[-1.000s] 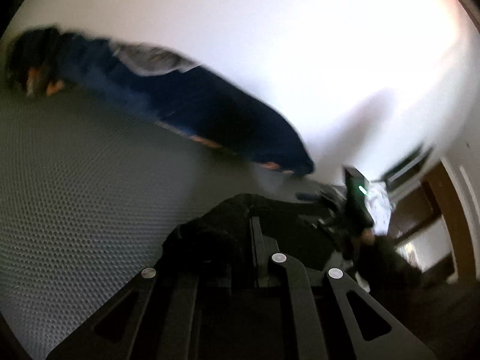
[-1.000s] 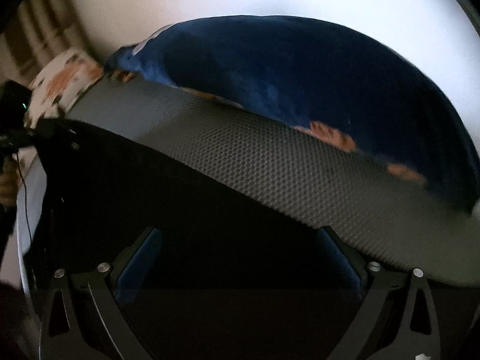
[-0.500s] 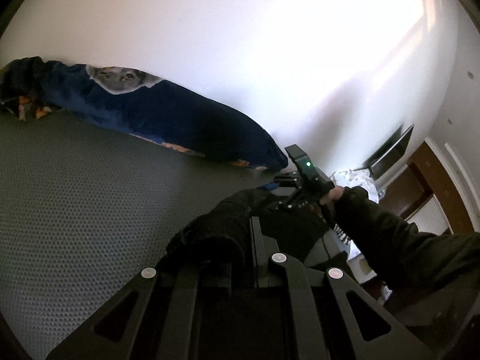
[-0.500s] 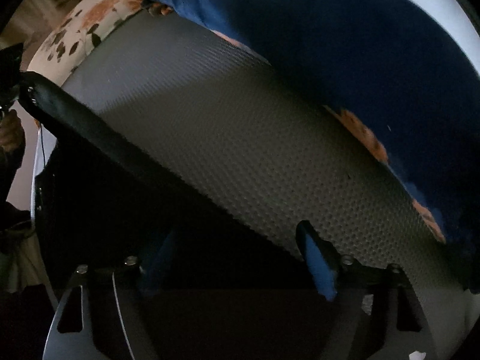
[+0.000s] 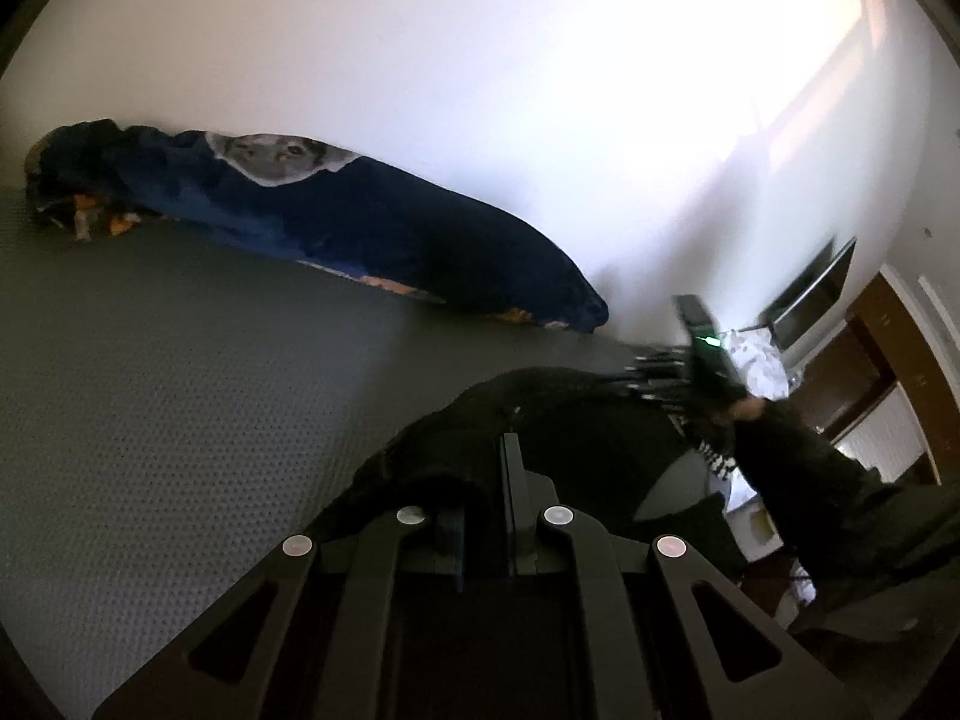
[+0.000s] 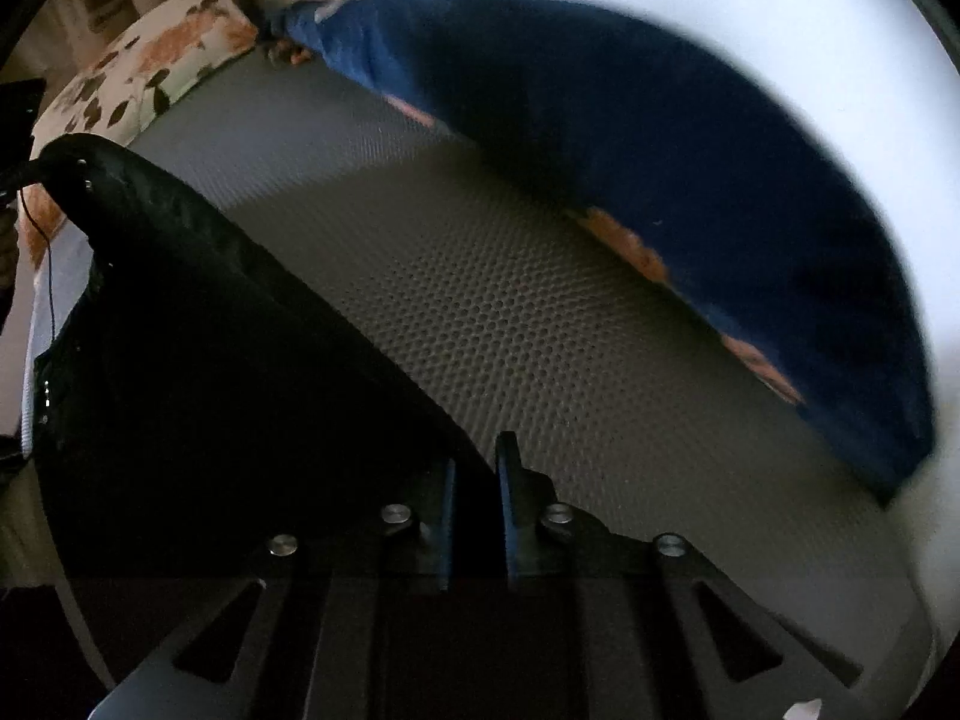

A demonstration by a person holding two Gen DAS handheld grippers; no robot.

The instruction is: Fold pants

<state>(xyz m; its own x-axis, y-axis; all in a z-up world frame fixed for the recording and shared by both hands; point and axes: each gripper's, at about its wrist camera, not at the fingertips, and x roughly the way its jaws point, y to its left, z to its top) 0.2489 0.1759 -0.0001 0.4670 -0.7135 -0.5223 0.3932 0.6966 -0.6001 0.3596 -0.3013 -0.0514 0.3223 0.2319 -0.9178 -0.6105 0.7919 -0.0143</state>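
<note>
Clamping black pants [image 5: 480, 450] low over grey mat [image 5: 180, 390], left gripper [image 5: 486, 516] and right gripper [image 6: 477, 510] both pinch fabric; only right view shows floral pillow [image 6: 150, 72], left shows blue blanket [image 5: 360, 228] wolf print

- The pants [image 6: 198, 324] are black all over, with no pattern visible.
- The bed [image 5: 150, 390] is covered in grey fabric with a fine, regular honeycomb of small dots.
- The blanket [image 5: 360, 234] along the wall is deep navy blue, with orange patches at its lower edge and a grey-and-white animal face printed near one end.
- The pillow [image 6: 144, 72] is white with orange and dark leaf-like blotches.
- The wall [image 5: 480, 90] is plain white.
- The left gripper [image 5: 483, 534] is black with silver round screws.
- The right gripper [image 6: 477, 528] is black with blue pads [image 6: 503, 510] and silver screws.
- The door frame [image 5: 900, 348] is brown wood.
</note>
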